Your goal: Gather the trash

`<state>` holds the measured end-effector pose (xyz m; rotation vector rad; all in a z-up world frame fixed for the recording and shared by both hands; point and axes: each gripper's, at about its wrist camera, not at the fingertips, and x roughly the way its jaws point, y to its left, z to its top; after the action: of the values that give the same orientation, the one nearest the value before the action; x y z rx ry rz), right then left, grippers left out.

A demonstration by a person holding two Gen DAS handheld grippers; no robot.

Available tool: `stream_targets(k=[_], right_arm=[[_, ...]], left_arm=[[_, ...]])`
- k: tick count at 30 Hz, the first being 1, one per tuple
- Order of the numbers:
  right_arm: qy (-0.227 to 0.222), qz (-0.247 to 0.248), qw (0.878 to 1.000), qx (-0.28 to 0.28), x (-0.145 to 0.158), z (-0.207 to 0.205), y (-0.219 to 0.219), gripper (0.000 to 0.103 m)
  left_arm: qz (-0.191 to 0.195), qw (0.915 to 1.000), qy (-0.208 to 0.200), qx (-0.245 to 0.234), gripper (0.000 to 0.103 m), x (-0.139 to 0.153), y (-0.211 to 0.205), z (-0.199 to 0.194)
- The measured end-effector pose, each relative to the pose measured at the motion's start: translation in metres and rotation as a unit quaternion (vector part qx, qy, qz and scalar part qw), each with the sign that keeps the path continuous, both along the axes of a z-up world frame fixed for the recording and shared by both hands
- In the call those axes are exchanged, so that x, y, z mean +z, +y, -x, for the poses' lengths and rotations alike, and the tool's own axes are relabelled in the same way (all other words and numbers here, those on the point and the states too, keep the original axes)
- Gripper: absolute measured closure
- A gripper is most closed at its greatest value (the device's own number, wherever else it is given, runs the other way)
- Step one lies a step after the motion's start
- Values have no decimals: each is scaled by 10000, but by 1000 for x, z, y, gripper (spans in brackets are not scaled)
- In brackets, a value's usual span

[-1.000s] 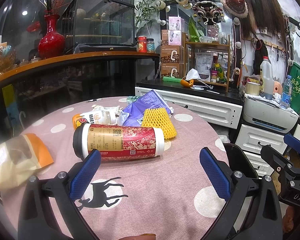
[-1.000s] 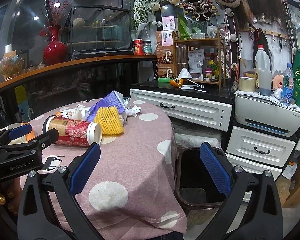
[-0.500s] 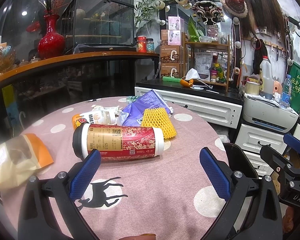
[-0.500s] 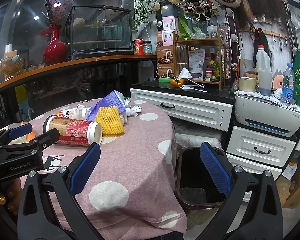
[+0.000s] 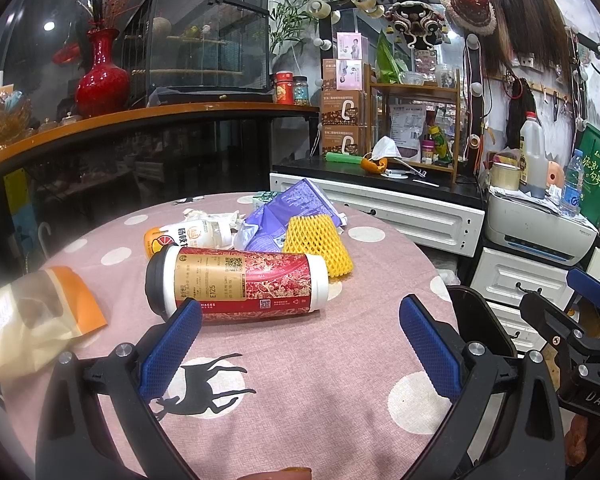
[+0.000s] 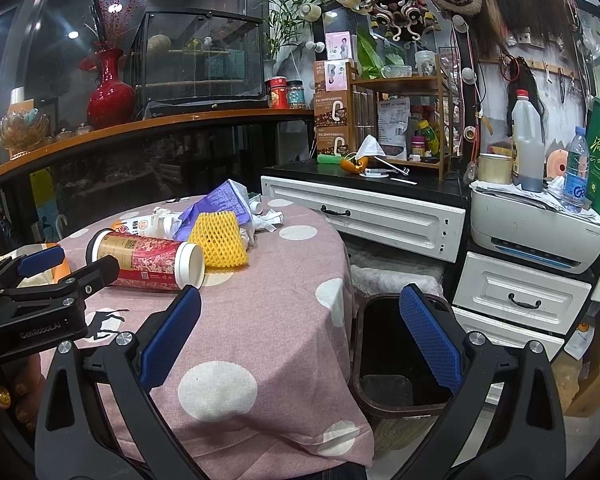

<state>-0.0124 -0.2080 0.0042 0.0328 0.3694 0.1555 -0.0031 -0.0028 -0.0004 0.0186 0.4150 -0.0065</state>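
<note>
A red and gold paper cup (image 5: 240, 284) (image 6: 148, 260) lies on its side on the round pink table (image 5: 300, 380). Behind it are a yellow foam net (image 5: 316, 244) (image 6: 218, 240), a purple wrapper (image 5: 284, 212) (image 6: 220, 204), a small orange-capped bottle (image 5: 188, 234) and crumpled paper. An orange and cream pouch (image 5: 32, 316) lies at the left. My left gripper (image 5: 300, 352) is open just in front of the cup, empty. My right gripper (image 6: 300, 344) is open and empty over the table's right edge, above the dark trash bin (image 6: 396, 384).
White drawers (image 6: 364, 216) and a printer (image 6: 540, 232) stand right of the table. A curved wooden counter with a red vase (image 5: 102, 80) runs behind. The other gripper appears at each view's edge; a hand shows at lower left in the right wrist view.
</note>
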Motion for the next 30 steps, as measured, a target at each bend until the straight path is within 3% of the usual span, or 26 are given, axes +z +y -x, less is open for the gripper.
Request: stream_targets(k=[16,25,30], right_arm=[[284,141,9995,55,-9,-14,1,5],[1125,406,9875,1026,-21,-62,18,5],[1441,717,9651,2064,-20,-95,57,5]], left_arm=[[14,9997,227,-60,5,-8,0,-9],[70,9976,665,-178,5,-15,30,-31],[272,9948,969,-169,5,-13,63,-46]])
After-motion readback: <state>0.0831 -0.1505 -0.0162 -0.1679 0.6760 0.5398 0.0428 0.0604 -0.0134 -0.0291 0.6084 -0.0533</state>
